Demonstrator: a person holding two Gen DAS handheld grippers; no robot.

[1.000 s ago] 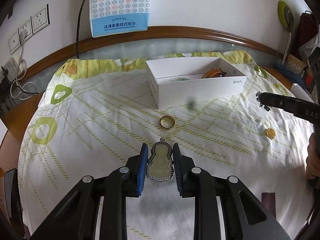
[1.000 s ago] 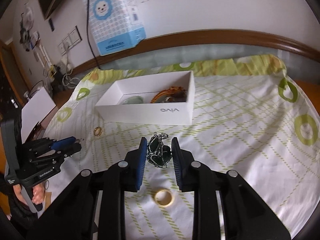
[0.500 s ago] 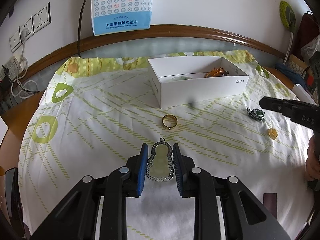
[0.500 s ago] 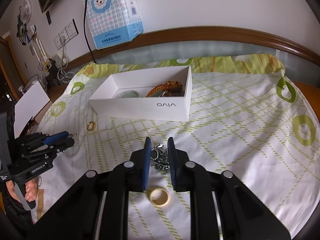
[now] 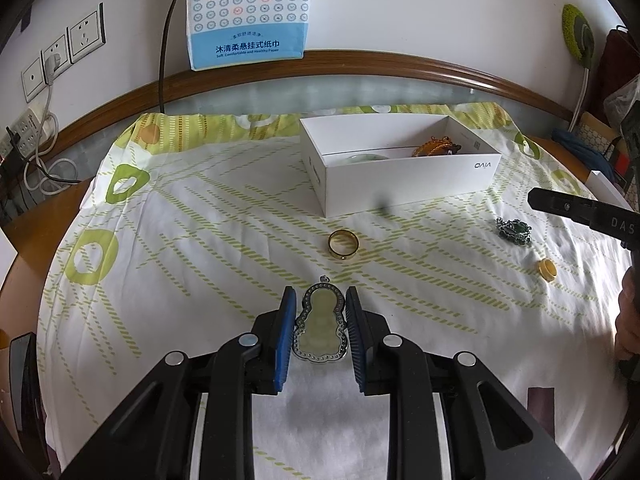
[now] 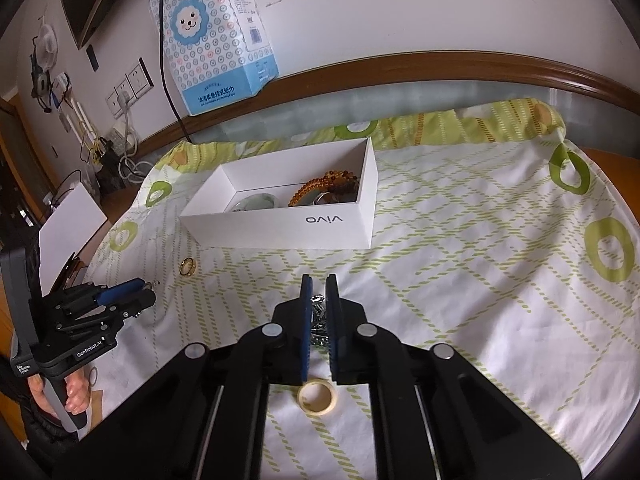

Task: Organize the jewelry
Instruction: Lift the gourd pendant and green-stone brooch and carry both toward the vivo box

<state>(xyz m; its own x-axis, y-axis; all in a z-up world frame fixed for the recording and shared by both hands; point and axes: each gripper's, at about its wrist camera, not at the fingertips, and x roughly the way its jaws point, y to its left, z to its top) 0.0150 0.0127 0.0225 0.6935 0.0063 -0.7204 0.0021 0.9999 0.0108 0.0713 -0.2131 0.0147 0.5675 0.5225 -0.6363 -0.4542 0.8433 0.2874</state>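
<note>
Sorting loose jewelry into a white box [image 5: 400, 184] on a green-patterned cloth [image 5: 200, 240], with roughly a third of the job done, judging by what lies where. Already stowed inside the box: a string of amber beads [image 6: 324, 184] at the logo end and a pale round piece [image 6: 256, 202] nearer the middle. Left outside the box, all on its near side: a gold ring [image 5: 343, 244] just in front of the front wall, a jade pendant [image 5: 320, 322] in a studded silver frame farther out along the same line, a green-stone piece [image 5: 514, 231] off the logo-end corner, and a small yellow ring [image 5: 547, 269] a little farther from that corner. Bracketing the jade pendant with the left gripper [image 5: 320, 291], blue pads pressed to both long edges, pendant flat on the cloth and not yet lifted. Poised near the green-stone piece with the right gripper [image 6: 319, 280], fingers drawn to a narrow slot and silver links showing through the gap; impossible to tell from either view whether clamped on the piece or merely hovering over it. Four items to go, then, each needing a lift, a short carry over the front wall and a release inside.
</note>
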